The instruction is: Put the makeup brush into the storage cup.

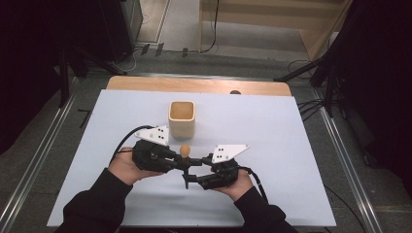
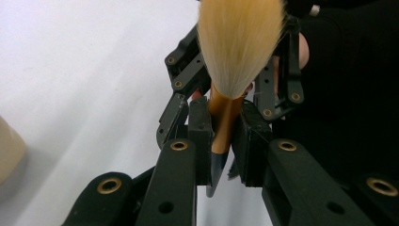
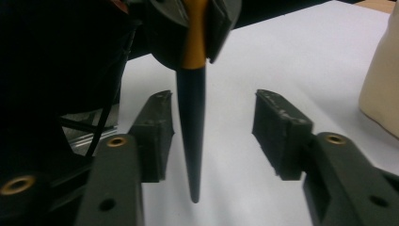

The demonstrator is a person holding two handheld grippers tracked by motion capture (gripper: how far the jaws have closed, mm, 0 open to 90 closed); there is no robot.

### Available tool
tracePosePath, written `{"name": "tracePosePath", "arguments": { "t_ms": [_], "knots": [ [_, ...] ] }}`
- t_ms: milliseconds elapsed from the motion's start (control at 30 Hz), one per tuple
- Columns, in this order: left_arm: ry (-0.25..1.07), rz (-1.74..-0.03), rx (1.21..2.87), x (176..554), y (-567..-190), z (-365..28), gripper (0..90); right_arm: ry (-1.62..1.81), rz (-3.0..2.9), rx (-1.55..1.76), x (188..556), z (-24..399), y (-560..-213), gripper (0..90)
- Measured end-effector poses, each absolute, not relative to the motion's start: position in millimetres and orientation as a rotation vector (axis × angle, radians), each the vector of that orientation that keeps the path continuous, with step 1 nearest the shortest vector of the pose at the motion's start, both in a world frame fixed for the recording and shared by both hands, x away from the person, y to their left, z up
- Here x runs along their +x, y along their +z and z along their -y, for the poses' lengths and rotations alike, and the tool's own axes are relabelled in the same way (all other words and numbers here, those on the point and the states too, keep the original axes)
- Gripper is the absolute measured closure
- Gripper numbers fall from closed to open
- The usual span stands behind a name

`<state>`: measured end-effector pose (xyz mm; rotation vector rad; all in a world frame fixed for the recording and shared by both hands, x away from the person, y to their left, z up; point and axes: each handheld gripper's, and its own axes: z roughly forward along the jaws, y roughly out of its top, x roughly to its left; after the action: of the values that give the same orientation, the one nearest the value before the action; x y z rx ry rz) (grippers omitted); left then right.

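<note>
Black fingers of the left gripper are clamped on a brush, pads pressed to either side of its orange-gold ferrule. Pale blond bristles fan out above the grip, toward the top of the left gripper view; the dark tapered handle tip points down below the pads.

Right gripper: fingers stand apart, one on each side of the brush's black handle, with a gap to the handle on both sides, more on one side. No contact seen between these pads and the brush. In the right gripper view the handle hangs roughly upright between the two fingers, narrowing to a point above the white surface.

High view: the two grippers meet nose to nose near the front middle of the tabletop, left gripper coming from the left, right gripper from the right. The brush is held in the air between them, bristle end showing as a small tan knob, handle running down toward the person. Each gripper carries a grey three-cornered plate and is held in a hand with a dark sleeve.

A cream square-sided cup stands upright just beyond the grippers, apart from the brush. White sheet covers the tabletop; a wooden edge shows at the far side.
</note>
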<state>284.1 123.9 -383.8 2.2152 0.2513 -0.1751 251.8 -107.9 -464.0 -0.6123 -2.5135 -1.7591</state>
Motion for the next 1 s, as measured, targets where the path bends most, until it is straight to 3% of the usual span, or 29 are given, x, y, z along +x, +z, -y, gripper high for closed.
{"name": "tracePosePath", "arguments": {
  "t_ms": [567, 1000],
  "knots": [
    [-0.162, -0.242, 2.212, 285.0, -391.5, -121.3, 79.5, -1.760, 2.496, -0.597, 251.6, 98.3, -470.8, 72.9],
    [-0.162, -0.261, 2.192, 286.2, -394.5, -123.2, 79.3, -1.783, 2.499, -0.597, 250.8, 98.0, -469.8, 78.1]
  ]
}}
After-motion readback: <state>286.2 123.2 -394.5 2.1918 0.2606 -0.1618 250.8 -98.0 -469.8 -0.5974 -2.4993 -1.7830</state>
